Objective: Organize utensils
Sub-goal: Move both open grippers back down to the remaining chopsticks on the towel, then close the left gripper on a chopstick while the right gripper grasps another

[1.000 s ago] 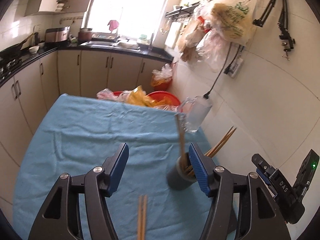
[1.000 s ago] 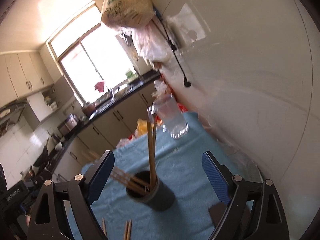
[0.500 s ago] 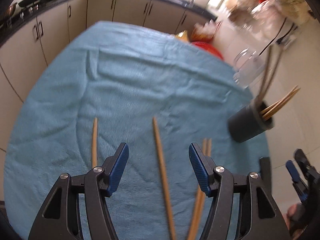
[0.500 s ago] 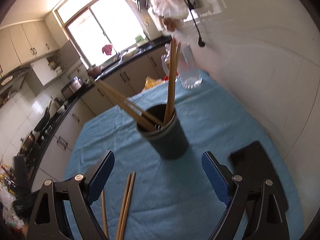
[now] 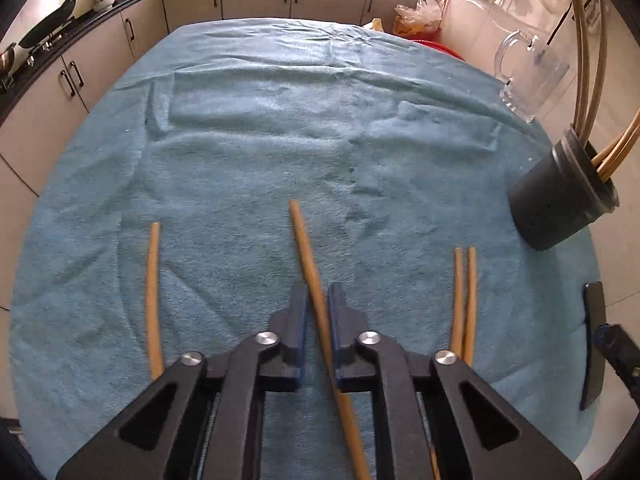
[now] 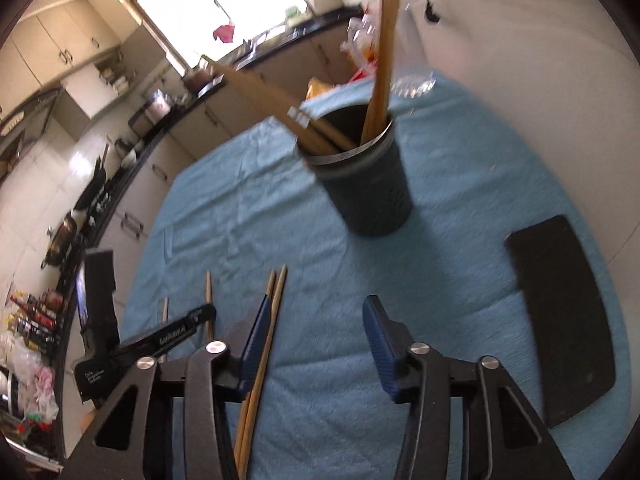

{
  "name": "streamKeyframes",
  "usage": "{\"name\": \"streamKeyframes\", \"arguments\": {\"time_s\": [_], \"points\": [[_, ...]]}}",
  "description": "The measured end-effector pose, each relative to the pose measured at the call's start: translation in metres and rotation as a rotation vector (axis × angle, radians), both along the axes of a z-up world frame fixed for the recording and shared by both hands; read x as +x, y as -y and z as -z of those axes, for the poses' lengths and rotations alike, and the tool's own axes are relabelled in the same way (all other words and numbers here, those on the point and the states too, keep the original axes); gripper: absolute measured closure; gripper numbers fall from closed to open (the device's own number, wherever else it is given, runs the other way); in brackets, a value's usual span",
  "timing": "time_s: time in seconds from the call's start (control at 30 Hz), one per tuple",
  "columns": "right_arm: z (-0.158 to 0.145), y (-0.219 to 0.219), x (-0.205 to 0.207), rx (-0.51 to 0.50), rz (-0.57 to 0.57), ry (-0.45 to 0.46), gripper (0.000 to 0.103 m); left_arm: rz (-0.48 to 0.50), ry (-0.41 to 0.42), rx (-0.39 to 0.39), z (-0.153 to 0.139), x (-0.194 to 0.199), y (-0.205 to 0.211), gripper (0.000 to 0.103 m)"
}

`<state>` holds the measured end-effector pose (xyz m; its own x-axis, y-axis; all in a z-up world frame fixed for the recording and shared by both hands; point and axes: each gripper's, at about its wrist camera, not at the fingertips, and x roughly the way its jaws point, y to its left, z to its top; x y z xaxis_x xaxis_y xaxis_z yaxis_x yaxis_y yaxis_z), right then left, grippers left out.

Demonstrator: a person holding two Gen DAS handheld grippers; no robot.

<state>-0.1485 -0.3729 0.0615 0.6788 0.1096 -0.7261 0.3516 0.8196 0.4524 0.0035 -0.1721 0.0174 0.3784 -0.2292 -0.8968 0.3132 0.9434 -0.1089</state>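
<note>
Left claw point(image 5: 316, 312): closed on one chopstick point(image 5: 306, 252) lying on the blue towel point(image 5: 260, 140) that covers the bench; its jaws have just closed. Right claw point(image 6: 316, 336): half apart, jaws lately narrowing; chopstick pair point(image 6: 276, 292) lies against the left pad, unclamped. Loose stick point(image 5: 153, 280) at left. Beyond: dark holder point(image 6: 368, 188) with chopsticks standing in it; glass mug point(image 5: 528, 72) behind. Handling, as a judgement: lift the stick level, tip it upright, then lower it into the holder; centre the pair before closing. Writing: white lettering on the left tool's black body in the right view, too blurred to read.
</note>
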Motion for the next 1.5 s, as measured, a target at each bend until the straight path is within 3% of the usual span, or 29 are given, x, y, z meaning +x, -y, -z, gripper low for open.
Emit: {"name": "streamKeyframes", "arguments": {"time_s": [0.07, 0.27, 0.63, 1.03, 1.13, 1.27, 1.5], "points": [[0.008, -0.006, 0.011, 0.019, -0.028, -0.040, 0.068, -0.003, -0.010, -0.008, -0.001, -0.001, -0.007, 0.095], [0.035, -0.028, 0.047, 0.041, -0.098, -0.154, 0.078, -0.005, -0.029, -0.043, -0.001, -0.003, -0.021, 0.096], [0.057, -0.050, 0.095, -0.017, -0.124, -0.275, 0.086, 0.017, -0.019, -0.059, -0.001, -0.004, -0.023, 0.095], [0.054, -0.076, 0.114, -0.195, -0.139, -0.327, 0.093, 0.017, 0.007, -0.034, 0.000, -0.004, -0.016, 0.096], [0.055, -0.071, 0.117, -0.201, -0.142, -0.312, 0.096, 0.025, 0.012, -0.046, -0.001, -0.003, -0.015, 0.097], [0.047, -0.056, 0.099, -0.108, -0.124, -0.230, 0.096, 0.048, 0.058, -0.111, -0.017, -0.013, -0.021, 0.097], [-0.010, -0.047, 0.045, -0.115, -0.088, 0.023, 0.096, 0.043, 0.200, -0.207, -0.077, -0.043, -0.040, 0.097]]}}
